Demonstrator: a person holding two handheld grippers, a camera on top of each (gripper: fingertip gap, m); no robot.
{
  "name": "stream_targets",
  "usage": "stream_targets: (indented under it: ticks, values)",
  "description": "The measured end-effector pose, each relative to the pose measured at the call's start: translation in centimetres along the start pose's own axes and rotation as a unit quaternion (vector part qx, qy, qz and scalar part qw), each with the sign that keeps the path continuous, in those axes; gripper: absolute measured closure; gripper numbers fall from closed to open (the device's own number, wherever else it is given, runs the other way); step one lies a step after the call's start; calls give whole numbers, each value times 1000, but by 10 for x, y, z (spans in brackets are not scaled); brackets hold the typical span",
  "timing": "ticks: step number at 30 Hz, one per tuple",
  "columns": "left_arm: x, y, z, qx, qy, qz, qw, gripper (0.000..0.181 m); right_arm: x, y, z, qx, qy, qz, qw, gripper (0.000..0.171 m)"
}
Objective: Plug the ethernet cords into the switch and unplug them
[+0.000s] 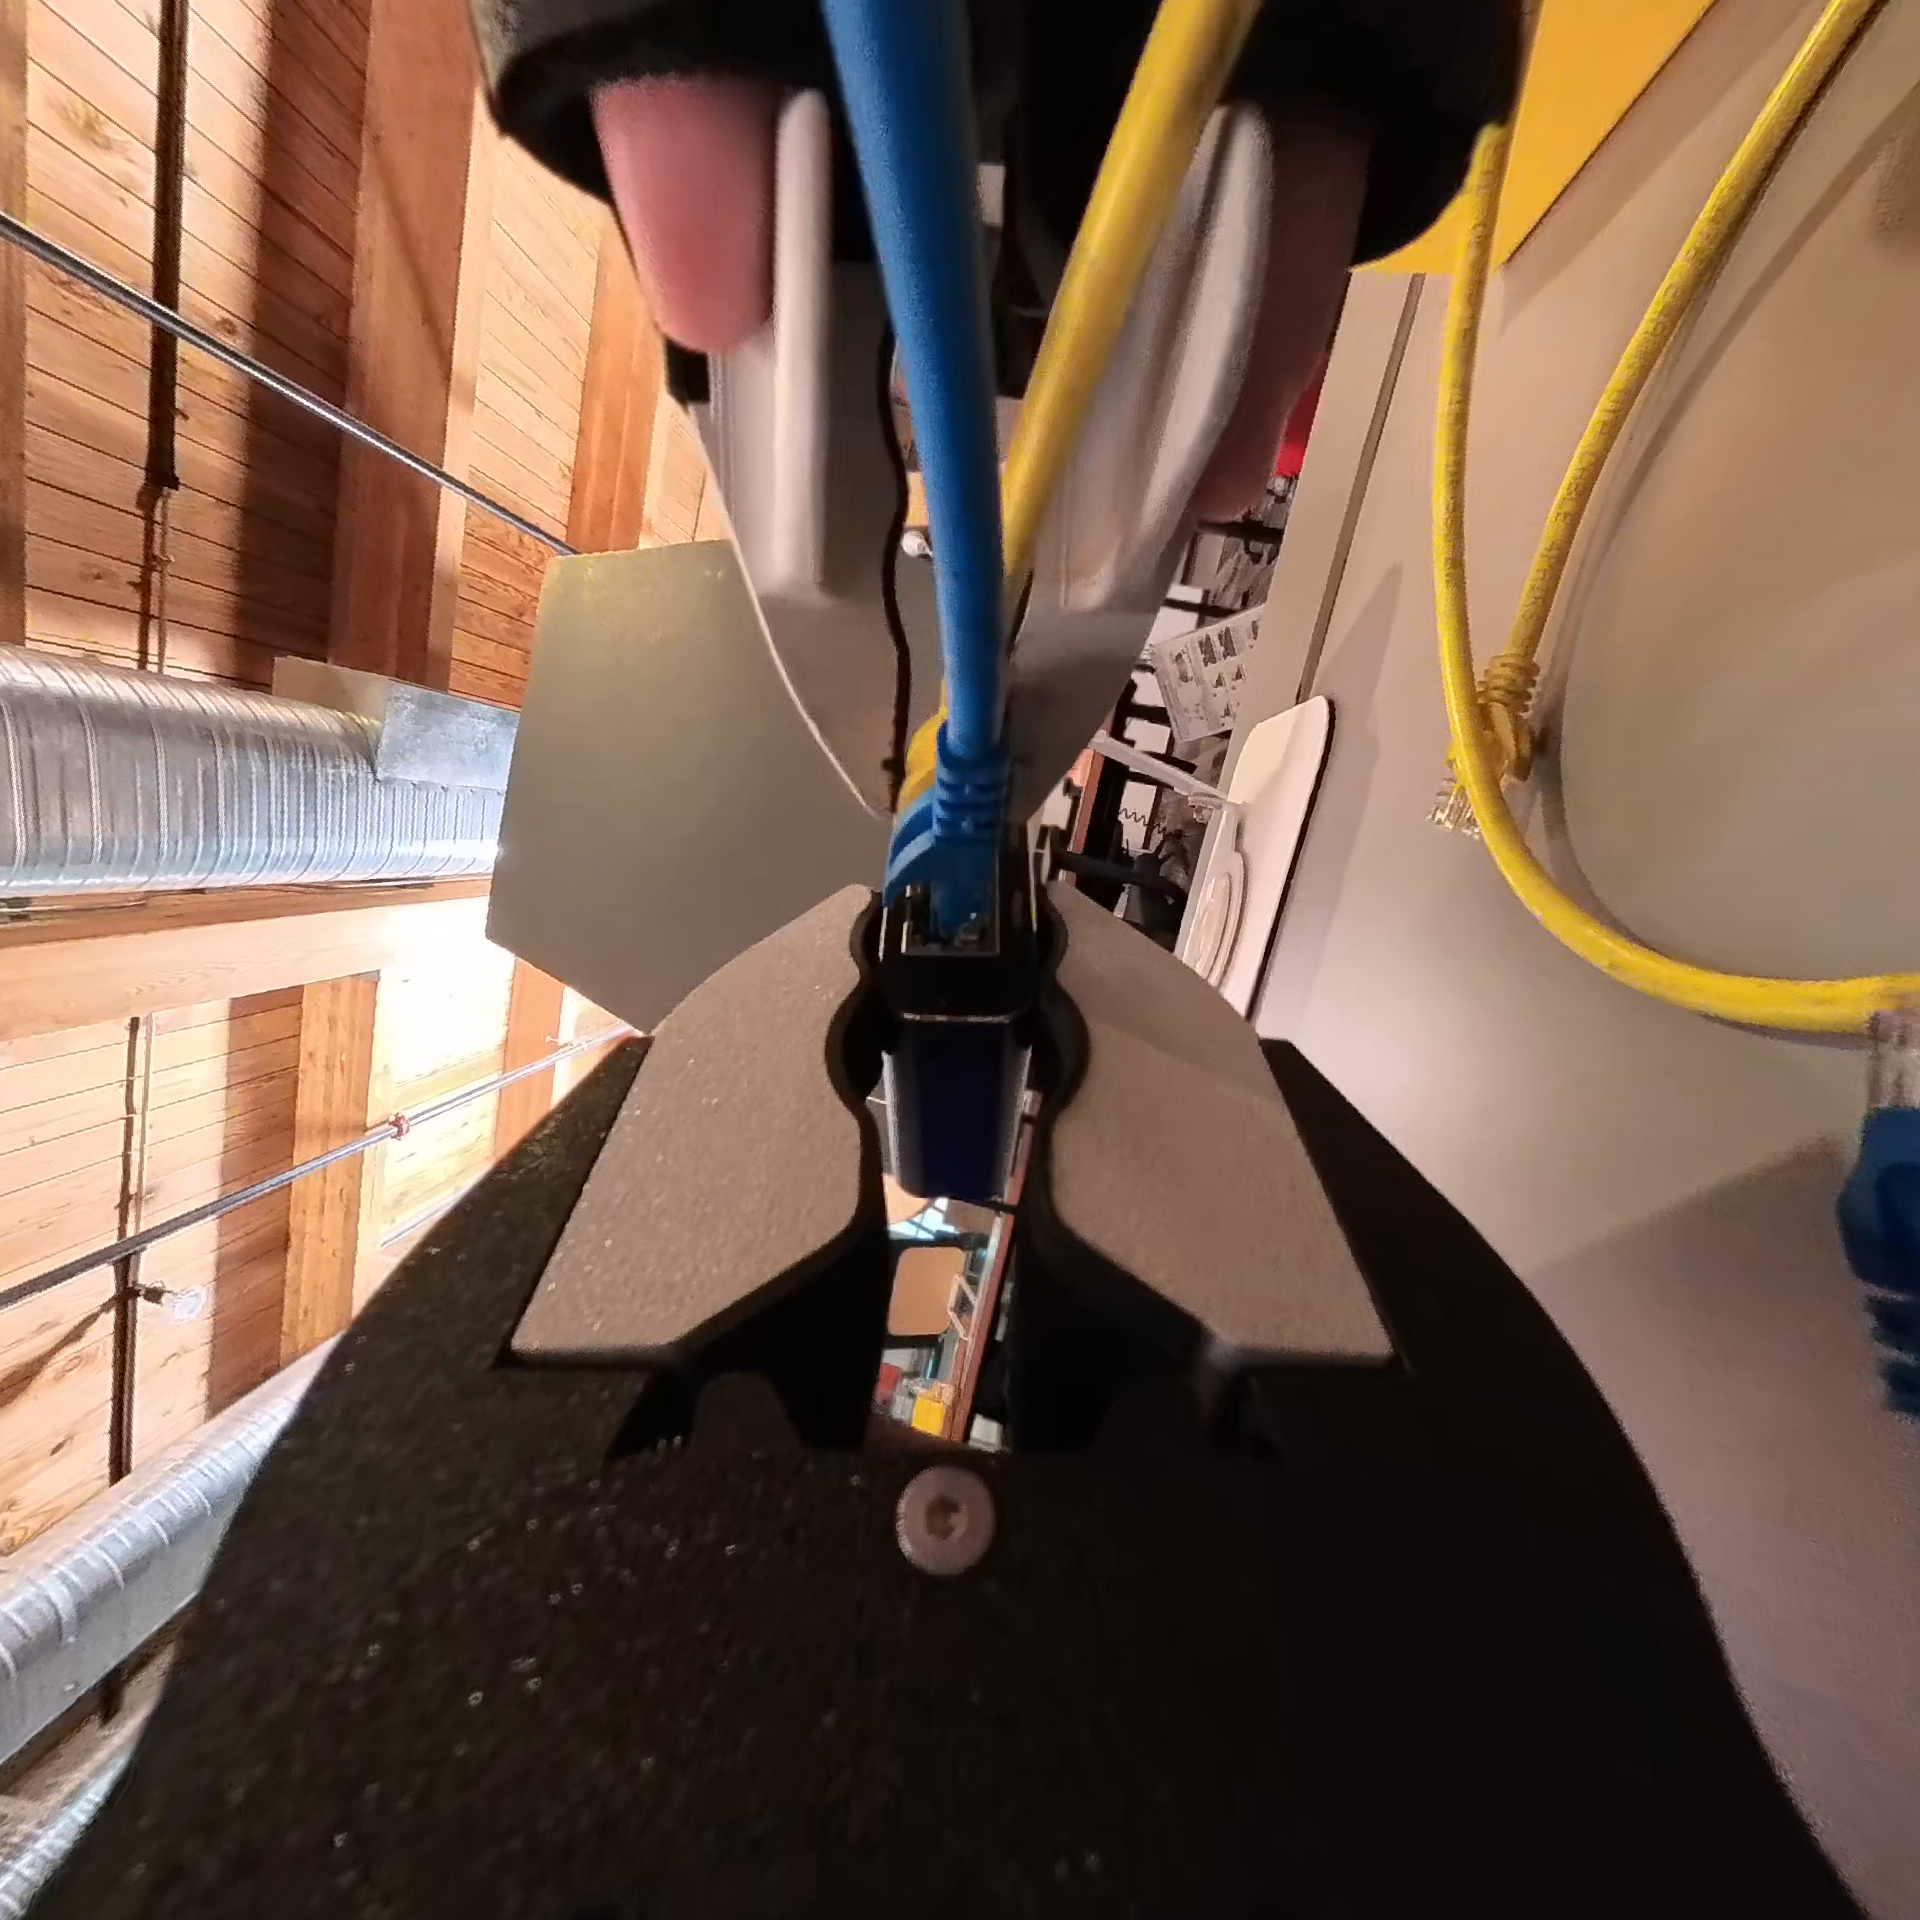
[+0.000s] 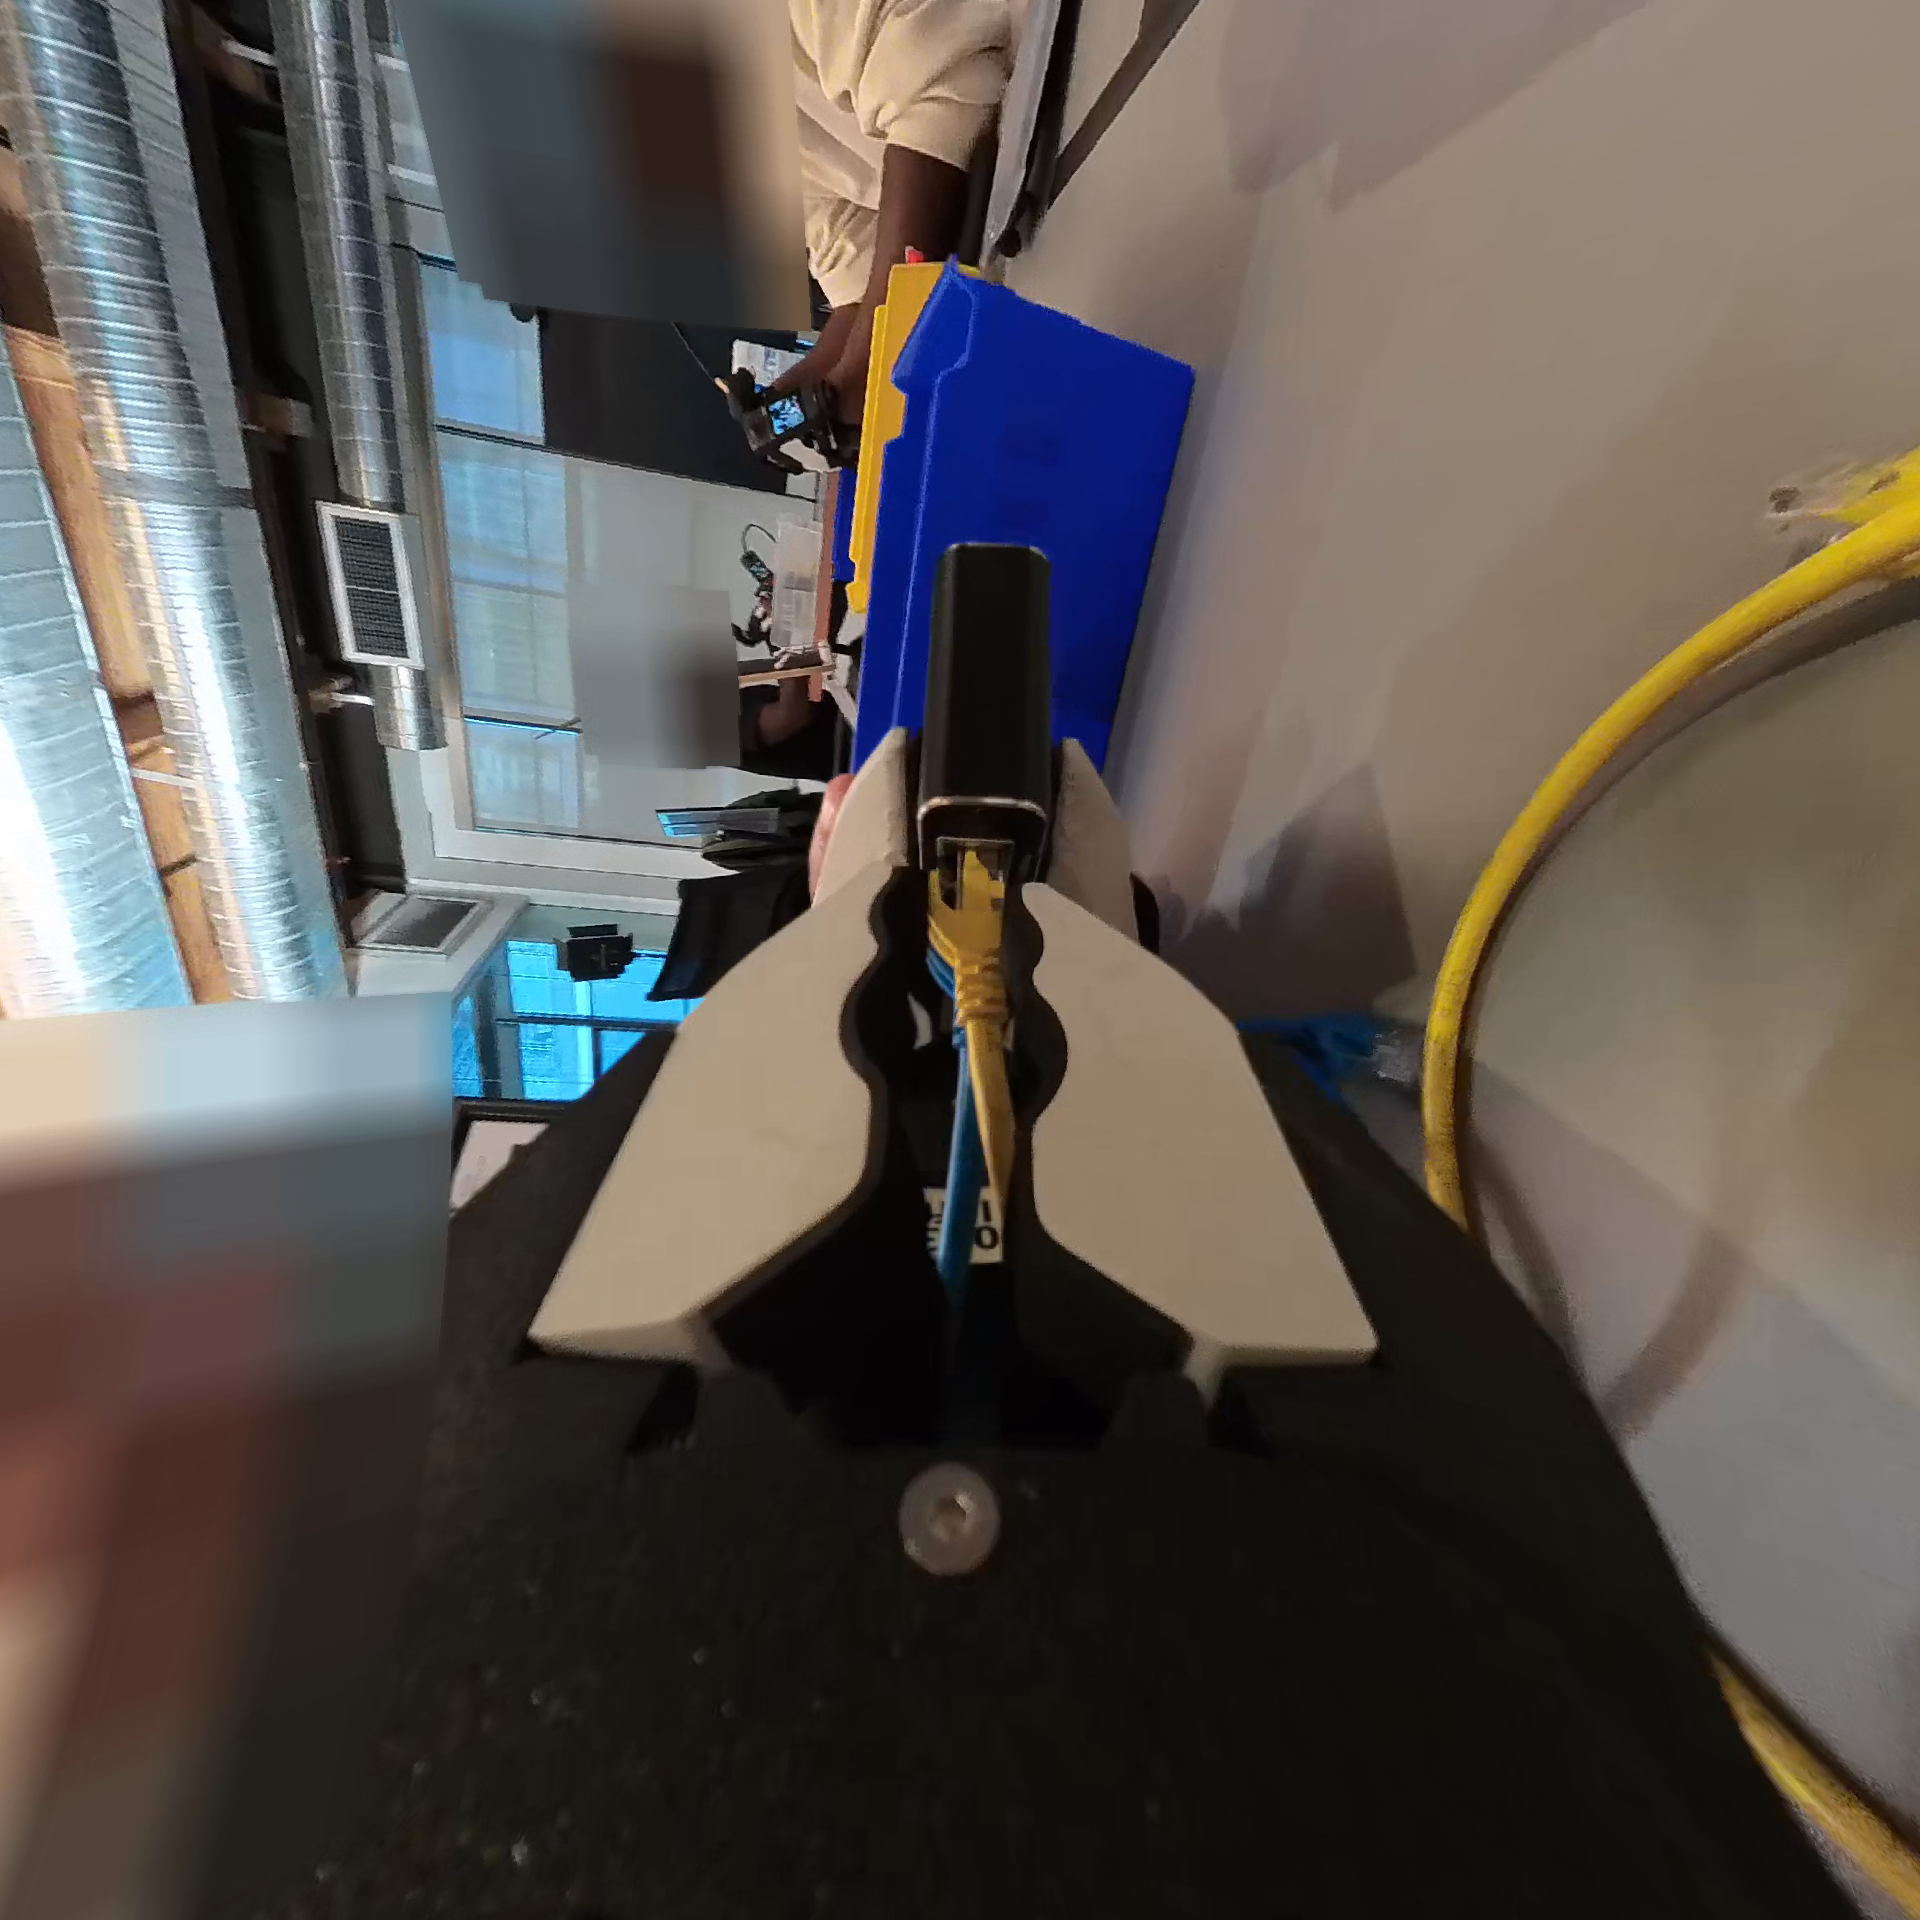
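The black switch (image 1: 956, 1081) is held off the table between my left gripper's (image 1: 956, 925) grey fingers, which are shut on its sides. A blue ethernet cord (image 1: 961, 821) and a yellow one (image 1: 1081, 343) run into its ports. My right gripper (image 1: 956, 790) comes in from the opposite side, closed around both plugs at the port face. In the right wrist view the switch (image 2: 987, 675) stands beyond my right gripper (image 2: 961, 894), with the yellow plug (image 2: 971, 935) seated in a port and the blue cord (image 2: 951, 1195) beside it.
A loose yellow cord (image 1: 1475, 727) loops over the grey table (image 1: 1714, 520), with a blue plug (image 1: 1881, 1247) at its right edge. A blue bin (image 2: 1039, 468) and a yellow bin (image 2: 883, 364) stand behind the switch. A person (image 2: 894, 156) stands beyond them. My two grippers' fingertips are within a few centimetres of each other.
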State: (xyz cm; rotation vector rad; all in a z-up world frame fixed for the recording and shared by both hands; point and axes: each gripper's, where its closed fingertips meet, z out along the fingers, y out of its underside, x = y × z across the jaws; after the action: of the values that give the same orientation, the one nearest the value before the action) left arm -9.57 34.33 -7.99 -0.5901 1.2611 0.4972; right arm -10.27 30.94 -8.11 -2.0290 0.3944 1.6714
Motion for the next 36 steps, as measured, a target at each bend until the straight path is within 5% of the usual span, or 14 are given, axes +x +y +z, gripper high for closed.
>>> stream_targets:
  ticks: [36]
  values:
    - [10,4,5,-19,25,-12,999,156,7,-2,4,13,19,-43,999,157]
